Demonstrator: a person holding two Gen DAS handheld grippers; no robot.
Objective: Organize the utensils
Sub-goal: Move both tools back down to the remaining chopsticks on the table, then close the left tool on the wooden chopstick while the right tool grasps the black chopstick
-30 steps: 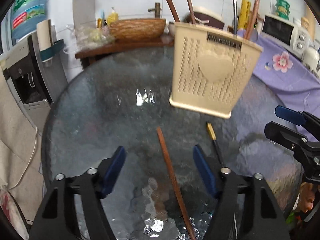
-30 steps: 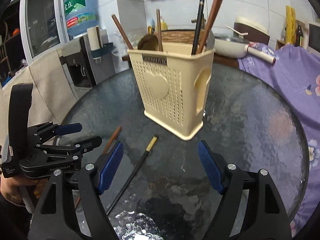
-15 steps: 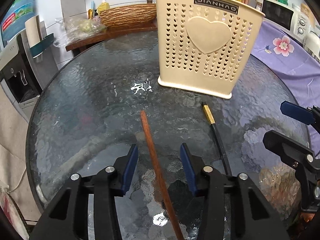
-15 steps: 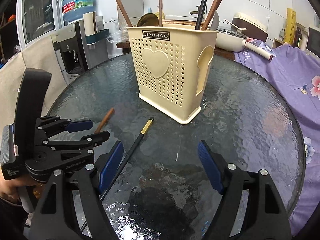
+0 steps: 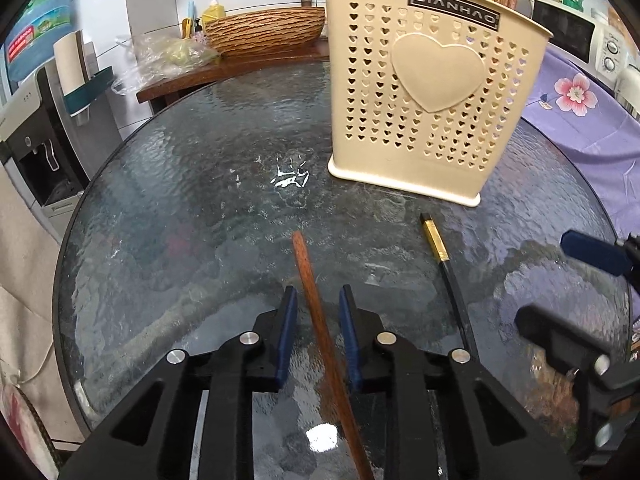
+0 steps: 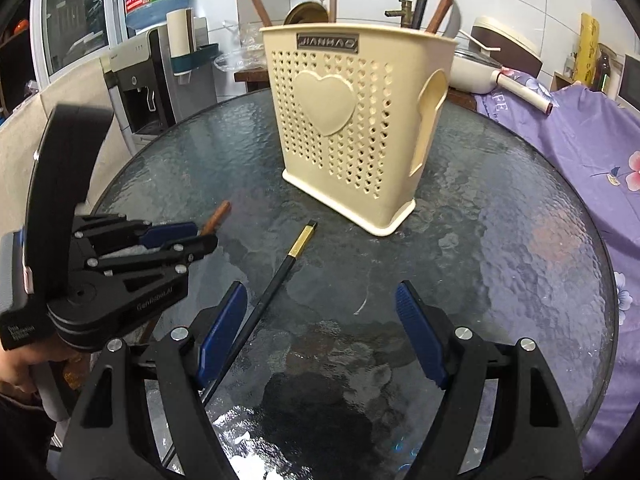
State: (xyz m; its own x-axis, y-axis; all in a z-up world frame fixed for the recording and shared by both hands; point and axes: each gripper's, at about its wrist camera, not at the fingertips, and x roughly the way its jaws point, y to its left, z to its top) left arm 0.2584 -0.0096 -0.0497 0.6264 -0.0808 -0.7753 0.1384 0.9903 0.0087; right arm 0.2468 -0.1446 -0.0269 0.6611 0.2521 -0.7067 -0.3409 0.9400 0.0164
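Observation:
A brown wooden chopstick (image 5: pixel 316 312) lies on the round glass table (image 5: pixel 180 220). My left gripper (image 5: pixel 318 300) straddles it, jaws narrowed close on both sides with small gaps showing. It also shows in the right wrist view (image 6: pixel 176 236), with the chopstick's end (image 6: pixel 218 214) poking out beyond it. A black chopstick with a gold band (image 5: pixel 440 256) lies to the right, also seen in the right wrist view (image 6: pixel 280 272). My right gripper (image 6: pixel 320 312) is open and empty above the table, right of the black chopstick. A cream utensil holder (image 5: pixel 428 92) stands behind, holding several utensils.
A water dispenser (image 6: pixel 148 80) stands left of the table. A purple flowered cloth (image 6: pixel 580 140) covers the surface at the right. A woven basket (image 5: pixel 264 32) and a bag sit on a wooden shelf behind the table.
My left gripper has come down low and forward over the brown chopstick and its jaws have narrowed from wide open to close around it. My right gripper stayed open and shifted slightly.

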